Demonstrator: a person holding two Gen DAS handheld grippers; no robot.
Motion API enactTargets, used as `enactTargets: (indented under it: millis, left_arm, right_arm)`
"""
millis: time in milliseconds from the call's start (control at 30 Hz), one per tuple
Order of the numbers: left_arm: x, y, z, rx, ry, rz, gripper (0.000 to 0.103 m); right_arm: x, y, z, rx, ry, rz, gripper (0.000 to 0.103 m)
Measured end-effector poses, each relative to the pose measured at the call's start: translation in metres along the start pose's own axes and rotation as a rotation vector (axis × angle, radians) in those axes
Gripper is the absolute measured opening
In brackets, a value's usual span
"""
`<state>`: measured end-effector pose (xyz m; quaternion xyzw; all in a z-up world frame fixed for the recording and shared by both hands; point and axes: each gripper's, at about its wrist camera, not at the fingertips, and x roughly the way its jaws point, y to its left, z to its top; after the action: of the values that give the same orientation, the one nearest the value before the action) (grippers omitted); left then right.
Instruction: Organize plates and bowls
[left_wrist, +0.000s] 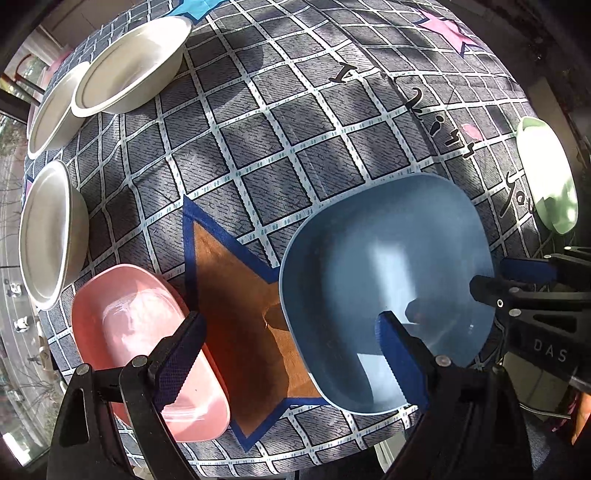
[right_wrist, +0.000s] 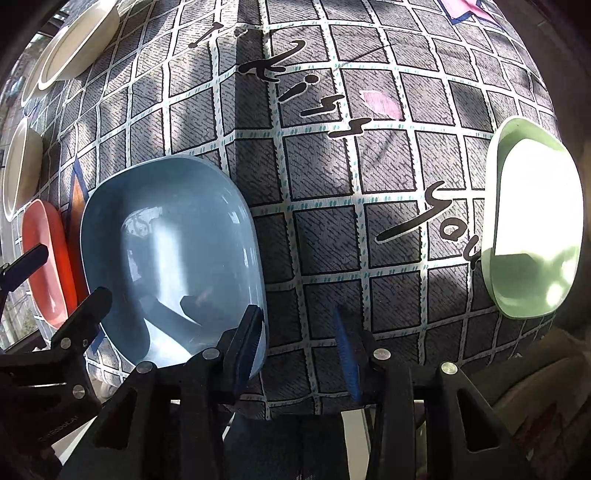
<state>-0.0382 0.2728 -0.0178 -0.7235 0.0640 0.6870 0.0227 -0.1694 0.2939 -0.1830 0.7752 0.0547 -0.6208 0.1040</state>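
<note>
**Dishes spread on the desk, both grippers open at the near edge**

The dishes lie apart on the checked cloth (left_wrist: 295, 122) covering the desk, none nested, so sorting by type appears not yet begun. The blue plate (left_wrist: 384, 291) sits at the near edge, partly over the brown star print (left_wrist: 236, 321). The pink plate (left_wrist: 147, 347) sits at the near left corner, close beside the star print. The green plate (right_wrist: 532, 221) lies along the right edge, well apart from the blue one. Three white bowls occupy the left side: one white bowl (left_wrist: 48, 236) at the left edge, two more white bowls (left_wrist: 129, 70) toward the far left corner, their rims overlapping in view; contact cannot be confirmed.

The left gripper (left_wrist: 288, 350) hovers over the near edge, jaws set wide, one finger above the pink plate and the other above the blue plate's bowl. It holds nothing.

The right gripper (right_wrist: 295, 343) is level with the near edge, jaws moderately wide and empty. Its left finger stands at the blue plate's right rim; the other is over bare cloth. This pose suits a rim grasp on the blue plate, judged the likely first item.
</note>
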Motion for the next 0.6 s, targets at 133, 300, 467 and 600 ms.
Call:
enactTargets:
  millis: [133, 300, 467, 600]
  left_arm:
    - [0.011, -0.015, 0.002, -0.006, 0.072, 0.001, 0.092]
    - [-0.003, -0.027, -0.014, -0.016, 0.07, -0.07, 0.063]
    - [-0.035, -0.025, 0.004, -0.043, 0.082, -0.078, 0.051]
    - [-0.059, 0.007, 0.016, -0.056, 0.046, -0.071, 0.049]
  right_arm:
    - [-0.013, 0.011, 0.004, 0.028, 0.012, 0.059, 0.041]
    - [-0.008, 0.012, 0.008, -0.007, 0.035, 0.107, 0.018]
    - [-0.014, 0.014, 0.011, -0.053, 0.05, 0.091, 0.018]
    - [-0.034, 0.017, 0.009, -0.065, 0.045, 0.118, 0.018]
